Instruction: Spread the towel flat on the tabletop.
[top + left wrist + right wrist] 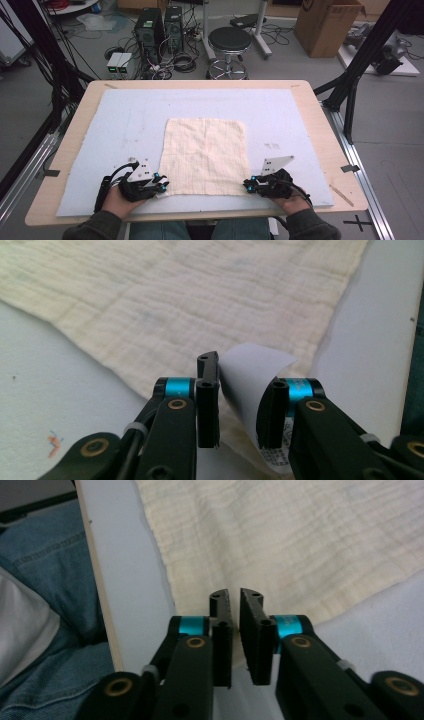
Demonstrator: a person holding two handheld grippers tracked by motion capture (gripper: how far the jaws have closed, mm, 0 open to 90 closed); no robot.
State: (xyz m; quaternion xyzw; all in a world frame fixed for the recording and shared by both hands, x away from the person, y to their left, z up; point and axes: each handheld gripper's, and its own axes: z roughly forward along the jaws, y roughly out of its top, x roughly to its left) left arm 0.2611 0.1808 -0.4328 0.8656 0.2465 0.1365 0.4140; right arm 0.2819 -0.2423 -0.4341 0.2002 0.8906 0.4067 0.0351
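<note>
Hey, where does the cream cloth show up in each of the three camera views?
High view: cream cloth lies flat mid-table, on the pale blue mat.
Left gripper view: it covers the top, one corner at the jaws, beside a white care tag.
Right gripper view: upper right, corner at the jaws.
Shared landmark: the mat.

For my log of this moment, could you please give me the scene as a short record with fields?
surface: blue mat on a wooden table
cloth: cream cloth lying flat, unfolded
left gripper: at the cloth's near left corner, jaws apart around a white tag
right gripper: at the near right corner, jaws nearly closed over the cloth edge
</note>
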